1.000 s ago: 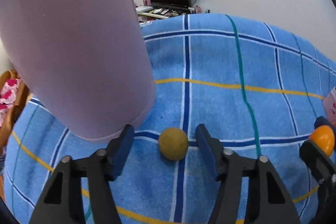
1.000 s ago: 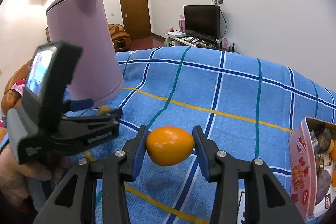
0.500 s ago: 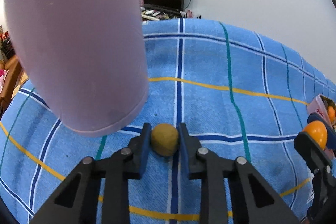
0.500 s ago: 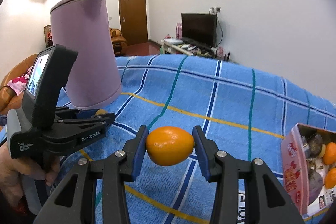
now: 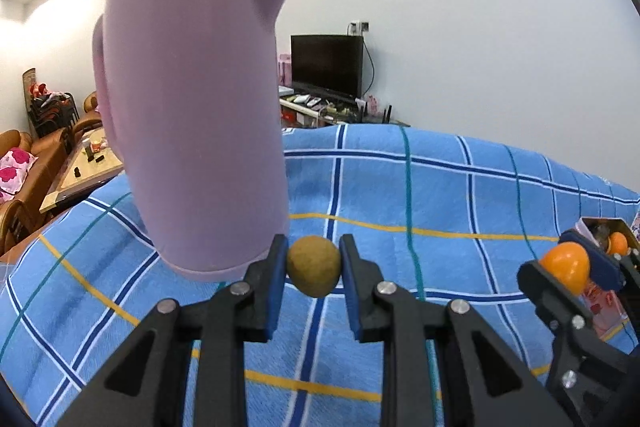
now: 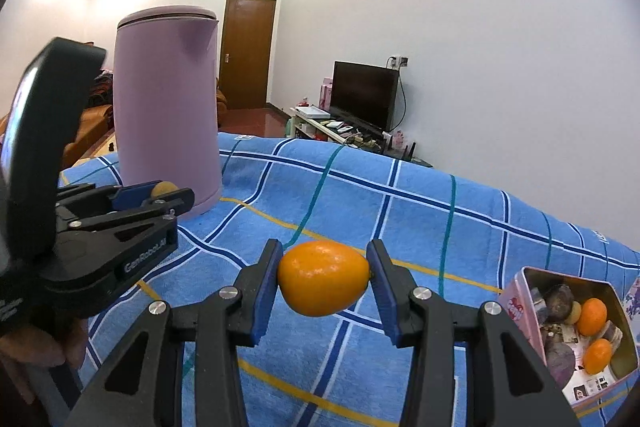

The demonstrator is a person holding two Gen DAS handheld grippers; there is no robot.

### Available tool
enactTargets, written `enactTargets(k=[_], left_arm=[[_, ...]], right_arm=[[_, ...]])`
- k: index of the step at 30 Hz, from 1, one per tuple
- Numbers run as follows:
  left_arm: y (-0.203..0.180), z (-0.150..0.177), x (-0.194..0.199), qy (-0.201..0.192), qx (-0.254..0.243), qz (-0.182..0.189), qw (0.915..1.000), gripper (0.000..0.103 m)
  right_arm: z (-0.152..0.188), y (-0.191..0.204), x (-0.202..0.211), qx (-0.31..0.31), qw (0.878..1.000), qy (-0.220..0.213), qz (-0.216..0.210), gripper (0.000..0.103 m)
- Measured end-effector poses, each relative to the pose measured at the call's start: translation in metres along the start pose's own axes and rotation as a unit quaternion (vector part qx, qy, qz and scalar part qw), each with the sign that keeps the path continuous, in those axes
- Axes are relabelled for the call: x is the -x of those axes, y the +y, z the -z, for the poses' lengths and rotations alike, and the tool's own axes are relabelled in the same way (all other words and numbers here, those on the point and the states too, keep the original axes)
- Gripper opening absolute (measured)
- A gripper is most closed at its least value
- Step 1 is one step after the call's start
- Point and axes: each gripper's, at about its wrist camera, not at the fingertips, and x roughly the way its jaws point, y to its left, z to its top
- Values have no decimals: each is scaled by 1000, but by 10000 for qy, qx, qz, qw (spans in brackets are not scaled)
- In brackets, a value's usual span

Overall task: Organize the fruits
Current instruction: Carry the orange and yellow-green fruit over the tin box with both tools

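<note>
Left wrist view: my left gripper [image 5: 313, 269] is clamped on the small brown fruit [image 5: 313, 270], pads pinching its widest part, with the purple kettle [image 5: 192, 115] just past the left finger. The fruit looks light and firm, maybe a bit rollable, so I'd grip gently at its middle.

Right wrist view: my right gripper [image 6: 323, 283] squeezes the orange fruit [image 6: 323, 283] end to end. Smooth skin, could slip. The pink tin [image 6: 516, 307] with other fruit sits off the right finger.

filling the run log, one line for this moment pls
left claw: shut on brown fruit | right claw: shut on orange fruit | pink tin: open
</note>
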Motion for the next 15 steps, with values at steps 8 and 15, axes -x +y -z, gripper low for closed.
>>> enactTargets(k=[8,15], left_arm=[[-15,7,10,-101,45,63,9999,28],[-23,12,21,-168,67,66,9998,28]], right_arm=[[3,-3,6,24,10000,-30,88,46],[7,-8,14,-17,9999,-37,147,46]])
